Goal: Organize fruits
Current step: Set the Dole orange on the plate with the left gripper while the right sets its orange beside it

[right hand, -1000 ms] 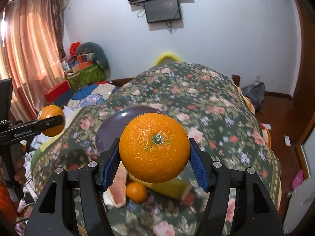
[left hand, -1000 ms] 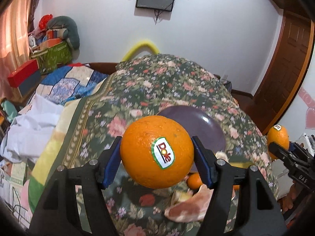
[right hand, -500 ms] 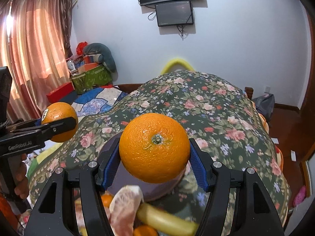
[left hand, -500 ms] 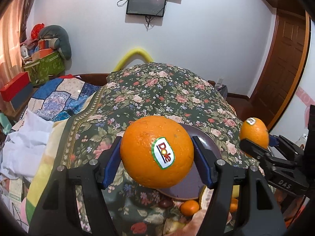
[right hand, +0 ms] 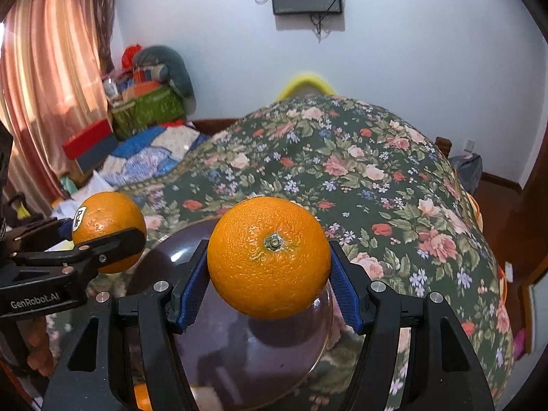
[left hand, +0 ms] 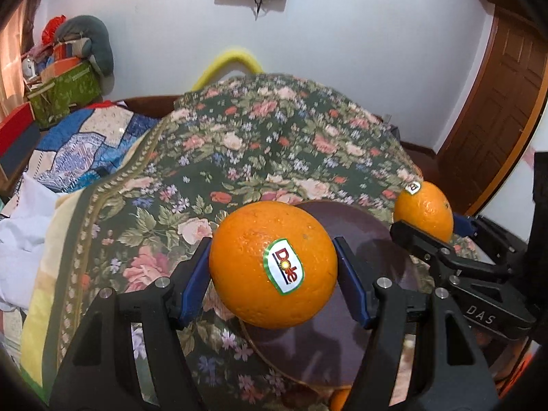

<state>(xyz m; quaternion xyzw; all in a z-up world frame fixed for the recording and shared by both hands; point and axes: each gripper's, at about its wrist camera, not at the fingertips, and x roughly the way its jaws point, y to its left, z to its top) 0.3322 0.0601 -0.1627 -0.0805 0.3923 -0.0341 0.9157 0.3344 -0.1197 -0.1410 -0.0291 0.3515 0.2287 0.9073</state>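
My left gripper [left hand: 272,269] is shut on an orange with a Dole sticker [left hand: 260,257], held above the near left rim of a dark purple plate [left hand: 376,236]. My right gripper [right hand: 269,270] is shut on a second orange [right hand: 269,257] with its stem end facing the camera, held above the same plate [right hand: 239,352]. In the left wrist view the right gripper's orange [left hand: 424,210] shows at the right. In the right wrist view the left gripper's orange [right hand: 108,224] shows at the left. The plate lies on a floral bedspread [left hand: 274,137].
A small orange fruit [left hand: 339,399] peeks out below the plate's near edge. A patchwork quilt [left hand: 85,144] and white cloth [left hand: 24,219] lie at the left. Boxes and bags [right hand: 147,106] stack by the curtain. A wooden door [left hand: 496,102] is at the right.
Both grippers have moved forward and lower over the plate with their oranges. The plate now fills more of both views, and the loose fruit below has mostly dropped out of sight.
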